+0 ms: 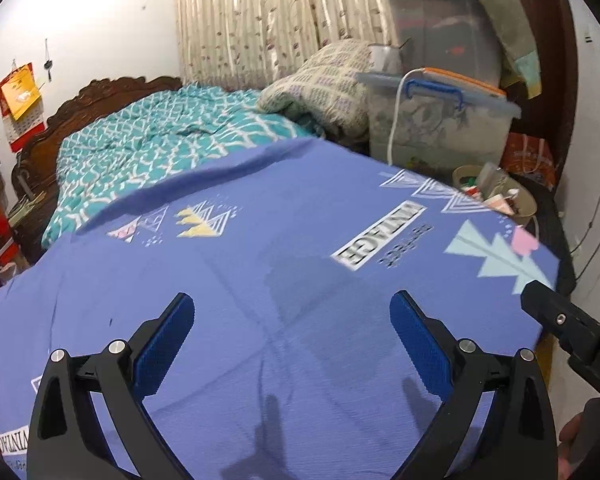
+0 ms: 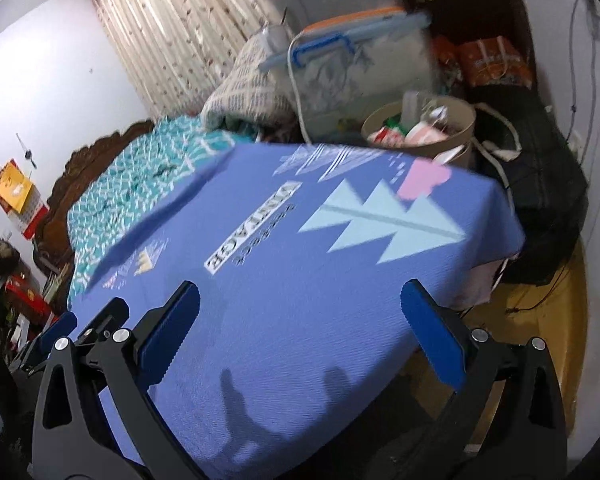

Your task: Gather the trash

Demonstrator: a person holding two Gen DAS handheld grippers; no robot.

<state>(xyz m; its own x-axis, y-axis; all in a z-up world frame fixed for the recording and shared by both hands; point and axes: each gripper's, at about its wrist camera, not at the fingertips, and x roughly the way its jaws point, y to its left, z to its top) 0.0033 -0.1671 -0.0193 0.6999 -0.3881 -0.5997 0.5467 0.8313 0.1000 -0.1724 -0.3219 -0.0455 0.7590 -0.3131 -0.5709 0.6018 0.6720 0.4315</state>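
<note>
A round tan bin (image 2: 420,128) full of wrappers and other trash stands past the far right corner of the bed; it also shows in the left wrist view (image 1: 496,194). My left gripper (image 1: 292,312) is open and empty above the blue printed bed sheet (image 1: 260,280). My right gripper (image 2: 300,304) is open and empty above the same sheet (image 2: 300,280), near its right edge. The right gripper's black body (image 1: 572,328) pokes into the left wrist view at the right. The left gripper's side (image 2: 56,332) shows at the right wrist view's left edge. No loose trash shows on the sheet.
A teal patterned quilt (image 1: 148,136) and a folded blanket (image 1: 324,80) lie at the bed's far end. Clear storage boxes (image 1: 436,120) are stacked behind the bin. A black bag (image 2: 540,200) sits on the floor at right. A carved wooden headboard (image 1: 84,100) stands at left.
</note>
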